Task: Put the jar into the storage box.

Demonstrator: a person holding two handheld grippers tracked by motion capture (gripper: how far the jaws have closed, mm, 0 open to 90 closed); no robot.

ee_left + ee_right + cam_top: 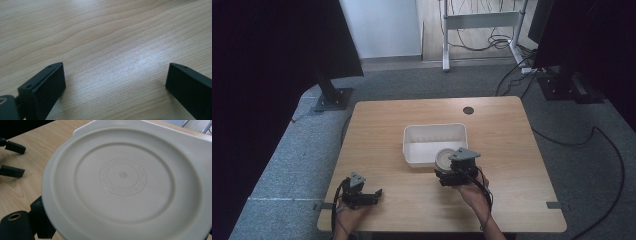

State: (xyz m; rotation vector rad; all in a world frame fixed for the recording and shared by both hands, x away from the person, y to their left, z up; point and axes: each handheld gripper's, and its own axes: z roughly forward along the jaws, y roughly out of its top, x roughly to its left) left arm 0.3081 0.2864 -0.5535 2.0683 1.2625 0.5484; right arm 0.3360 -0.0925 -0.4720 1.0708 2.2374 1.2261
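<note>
- Nearest the lens in the right gripper view, a cream round lid (122,185) faces the camera flat-on, with embossed lettering ringing its centre.
- Right gripper (451,169): clenched on the lid at its near edge; one black jaw shows at the lower left of the lid in the right gripper view, the other is hidden behind it.
- Lid location: in the high view it (445,159) hangs over the near right corner of the white rectangular tub (414,145), which sits mid-table (512,150).
- Orientation: a disc has no long axis; its broad face appears tilted up toward the gripper camera, not level. Whether it touches the tub rim cannot be determined.
- Left gripper (113,85): released, jaws spread wide with only bare wood grain between them; it rests near the table's front left edge (369,196), well apart from the tub.
- Step in hand, judged: likely placing the lid into the tub.
- Procedure: level the lid above the tub opening, keep the grip on the rim only, clear the near wall, then lower before releasing.
- Risk: releasing while tilted may let the lid slide off the rim onto the table.
</note>
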